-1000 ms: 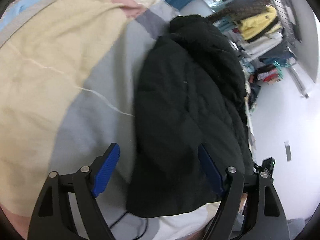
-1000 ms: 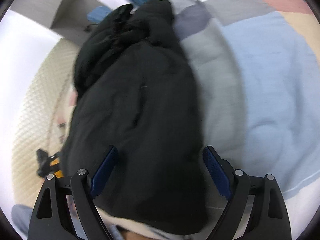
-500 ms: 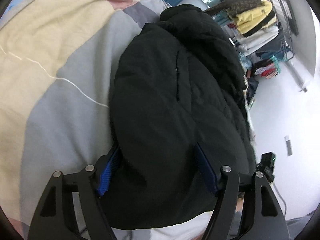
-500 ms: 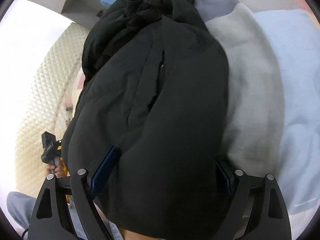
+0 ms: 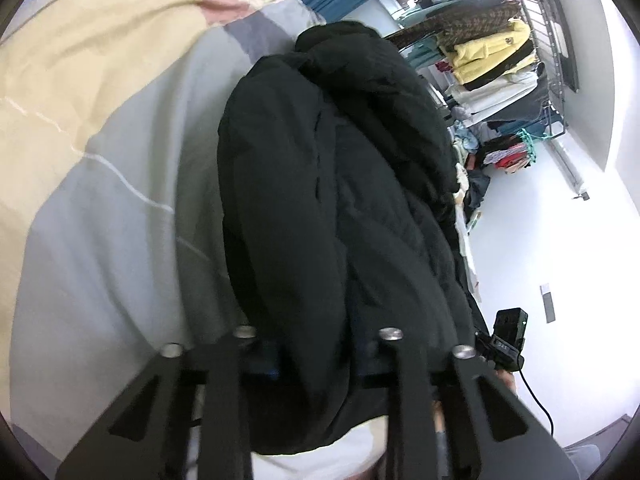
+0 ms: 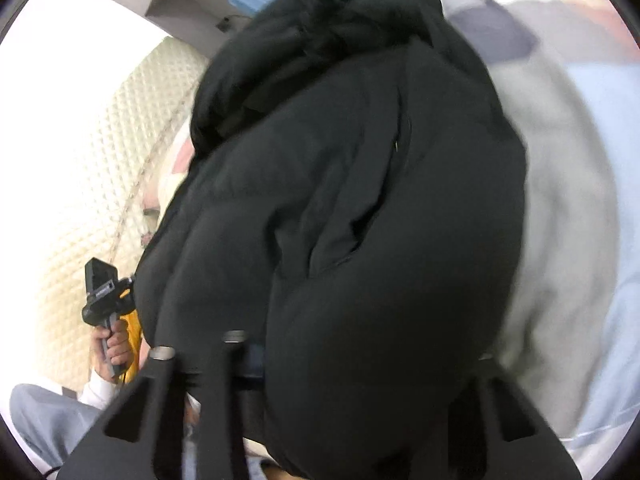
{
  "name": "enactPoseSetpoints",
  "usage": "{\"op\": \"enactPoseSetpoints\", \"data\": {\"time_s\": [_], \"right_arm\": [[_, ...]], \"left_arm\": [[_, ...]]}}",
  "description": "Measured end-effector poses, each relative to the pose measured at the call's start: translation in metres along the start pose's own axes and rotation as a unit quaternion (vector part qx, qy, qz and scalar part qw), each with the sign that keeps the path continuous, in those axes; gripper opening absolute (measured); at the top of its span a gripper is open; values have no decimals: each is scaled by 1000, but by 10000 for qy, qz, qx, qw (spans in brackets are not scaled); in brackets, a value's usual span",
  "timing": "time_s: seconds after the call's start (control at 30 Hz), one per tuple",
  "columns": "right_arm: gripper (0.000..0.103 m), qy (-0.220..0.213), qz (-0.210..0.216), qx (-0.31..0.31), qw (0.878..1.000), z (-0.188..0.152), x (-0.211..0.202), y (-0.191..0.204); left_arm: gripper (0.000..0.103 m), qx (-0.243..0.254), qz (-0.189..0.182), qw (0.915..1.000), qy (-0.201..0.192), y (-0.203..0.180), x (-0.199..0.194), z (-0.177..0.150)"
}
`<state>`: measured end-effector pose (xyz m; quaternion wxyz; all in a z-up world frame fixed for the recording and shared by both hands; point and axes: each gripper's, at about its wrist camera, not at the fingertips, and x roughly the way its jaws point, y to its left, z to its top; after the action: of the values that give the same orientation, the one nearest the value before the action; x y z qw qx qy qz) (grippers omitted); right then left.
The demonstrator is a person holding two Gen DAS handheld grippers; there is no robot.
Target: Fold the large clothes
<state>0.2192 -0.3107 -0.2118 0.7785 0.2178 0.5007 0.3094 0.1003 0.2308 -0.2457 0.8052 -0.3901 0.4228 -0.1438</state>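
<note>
A black puffy jacket [image 5: 320, 168] lies lengthwise on the bed, its near hem right at both grippers. My left gripper [image 5: 316, 360] has its jaws closing, and a thick fold of the hem is bunched between the fingers [image 5: 386, 364]. In the right wrist view the same jacket [image 6: 380, 200] fills the middle and drapes over my right gripper [image 6: 320, 368]. Its jaws are closing too, with fabric between them. Only its left finger [image 6: 236, 360] shows; the pads are hidden under the cloth.
The bed cover [image 5: 100, 140] has cream, grey, pink and pale blue patches. A rack of hanging clothes [image 5: 500, 60] stands beyond the bed, above a white floor. A cream quilted panel [image 6: 100, 160] is on the left, where a hand [image 6: 116, 344] holds the other gripper's handle.
Both pairs of jaws went from wide open to narrow around the jacket's near hem. The hem is now bunched and raised close to both cameras, covering the blue pads.
</note>
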Motion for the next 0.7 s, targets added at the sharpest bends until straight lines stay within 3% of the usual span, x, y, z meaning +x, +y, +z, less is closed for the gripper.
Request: {"op": "enactPoseSetpoints", "data": {"time_s": [0.07,0.23,0.5,0.7], "right_arm": [[14,-190,109,-20,9998,11,-12,10],[10,-605,197,-297,9975,35,-46,44],[8,-1404,663,-166,9877,69,-117,68],[8,-1679,835,-329,9817,81,-162,105]], "left_arm": [[12,-122,-98,9999,-50,-5,-5,3],[7,-524,-447,9970,-352,-22,-26,15],[5,-497,-682,9931,-820,-64,-75,44],[5,-211,-751,9910,-1085,-99,-121,64]]}}
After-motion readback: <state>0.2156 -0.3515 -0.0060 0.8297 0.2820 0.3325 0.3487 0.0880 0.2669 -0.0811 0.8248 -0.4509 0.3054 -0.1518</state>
